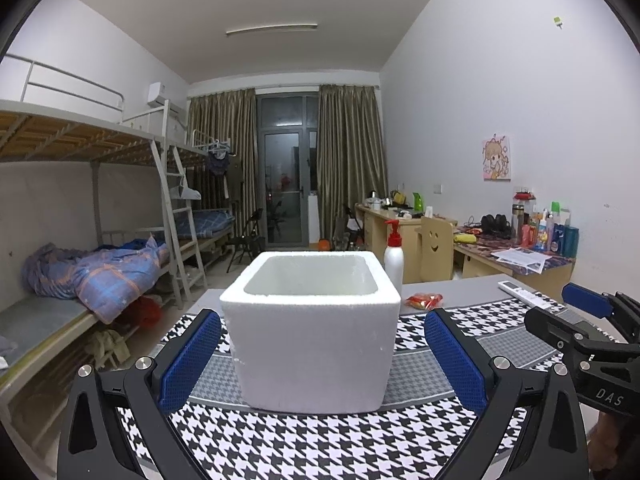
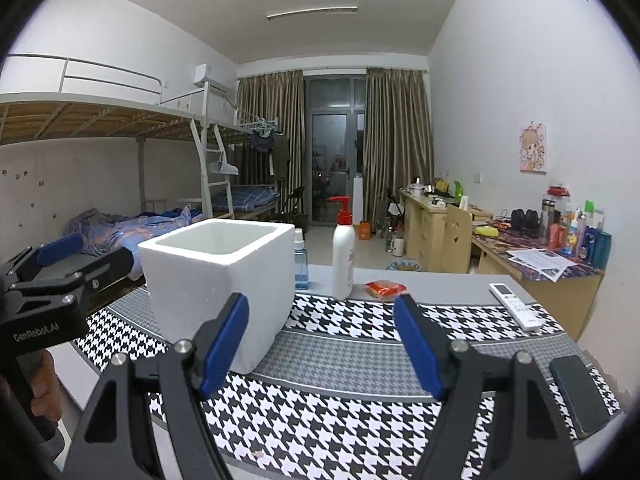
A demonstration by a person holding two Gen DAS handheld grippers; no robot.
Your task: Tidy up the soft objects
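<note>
Left gripper: jaws wide apart, holding nothing, aimed at the white foam box that stands upright just ahead on the houndstooth cloth. Right gripper: jaws likewise apart and empty, the box to its left. Behind the box: white pump bottle with red top and small blue bottle. Red soft packet lies beside the pump bottle. White remote farther right; black phone near the table's right edge.
</note>
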